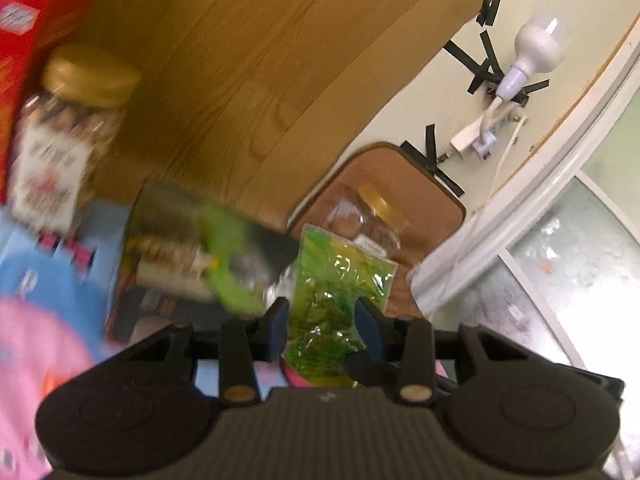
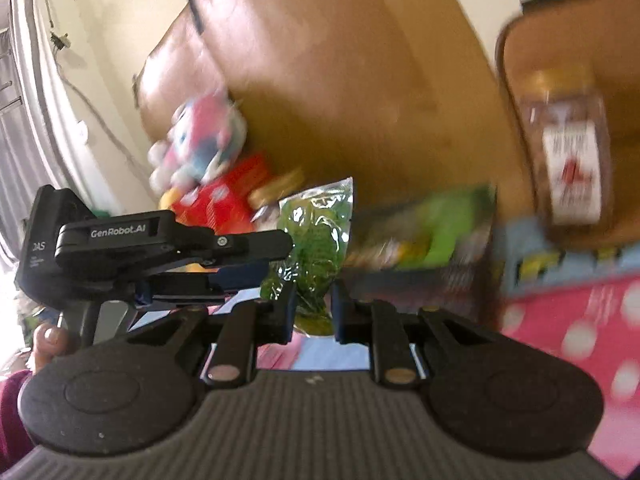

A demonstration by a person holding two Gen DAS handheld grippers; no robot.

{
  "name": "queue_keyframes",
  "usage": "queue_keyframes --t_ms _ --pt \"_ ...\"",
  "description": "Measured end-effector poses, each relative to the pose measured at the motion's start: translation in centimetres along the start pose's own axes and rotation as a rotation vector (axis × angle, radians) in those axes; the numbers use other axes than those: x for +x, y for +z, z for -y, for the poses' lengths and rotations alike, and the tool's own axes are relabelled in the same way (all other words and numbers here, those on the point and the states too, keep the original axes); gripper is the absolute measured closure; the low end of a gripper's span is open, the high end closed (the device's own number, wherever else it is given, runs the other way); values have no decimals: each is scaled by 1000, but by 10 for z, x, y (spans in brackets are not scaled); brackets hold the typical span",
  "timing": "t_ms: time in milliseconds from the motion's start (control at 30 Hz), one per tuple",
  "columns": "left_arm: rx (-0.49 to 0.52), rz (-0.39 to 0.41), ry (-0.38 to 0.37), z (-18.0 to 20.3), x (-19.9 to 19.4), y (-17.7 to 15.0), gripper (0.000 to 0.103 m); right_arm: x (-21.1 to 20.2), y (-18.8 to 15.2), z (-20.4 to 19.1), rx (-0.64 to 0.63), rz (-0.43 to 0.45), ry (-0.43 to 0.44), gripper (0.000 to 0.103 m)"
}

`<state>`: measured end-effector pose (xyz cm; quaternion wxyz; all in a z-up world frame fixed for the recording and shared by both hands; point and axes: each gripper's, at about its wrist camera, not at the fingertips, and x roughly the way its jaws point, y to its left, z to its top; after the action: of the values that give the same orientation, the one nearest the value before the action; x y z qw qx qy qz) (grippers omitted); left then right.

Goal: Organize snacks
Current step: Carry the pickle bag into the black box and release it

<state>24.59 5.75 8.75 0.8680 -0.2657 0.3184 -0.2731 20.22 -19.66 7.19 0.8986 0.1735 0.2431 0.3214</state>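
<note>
The left gripper [image 1: 322,322] has its fingers [image 1: 276,326] pinching a green snack packet [image 1: 336,292] on both sides; in the right wrist view the right gripper [image 2: 313,312] also pinches the same packet [image 2: 316,236] at its lower end — so both grippers hold it, the left one reaching in from the left. Just beyond the packet lies a green-and-black snack box [image 1: 192,256], blurred, on a blue and pink patterned sheet [image 2: 568,308]. A gold-lidded jar [image 1: 60,144] stands left of the box beside a red box [image 1: 20,40]. A second jar [image 1: 368,220] sits against a brown case [image 1: 424,184], close to the packet's far edge. Behind everything rises a wooden board [image 1: 240,60], with a lamp [image 1: 528,56] taped to the pale wall to its right.
</note>
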Motion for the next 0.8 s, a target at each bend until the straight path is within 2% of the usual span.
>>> queue_keyframes --t_ms 167,333,367,400,467,633,700,800 --pt "-26 -19 21 -7 52 19 65 21 19 22 -50 43 -99 82" --pt "-41 -52 82 -16 88 18 64 43 17 44 -70 17 -182 78" --pt "-38 -58 95 -16 90 17 58 45 15 46 -73 16 -203 74" --pt "-34 -63 103 -16 92 15 52 44 13 48 -74 21 -221 63" --pt "-12 -62 109 -15 86 12 49 35 10 52 -52 58 -235 50" --pt "2 -39 93 -8 66 14 49 3 2 61 38 109 -232 50" --pt "26 -42 70 -3 51 10 49 -12 -9 64 79 102 -210 50" --pt "117 -68 46 9 30 -9 49 -32 -32 64 136 54 -176 50"
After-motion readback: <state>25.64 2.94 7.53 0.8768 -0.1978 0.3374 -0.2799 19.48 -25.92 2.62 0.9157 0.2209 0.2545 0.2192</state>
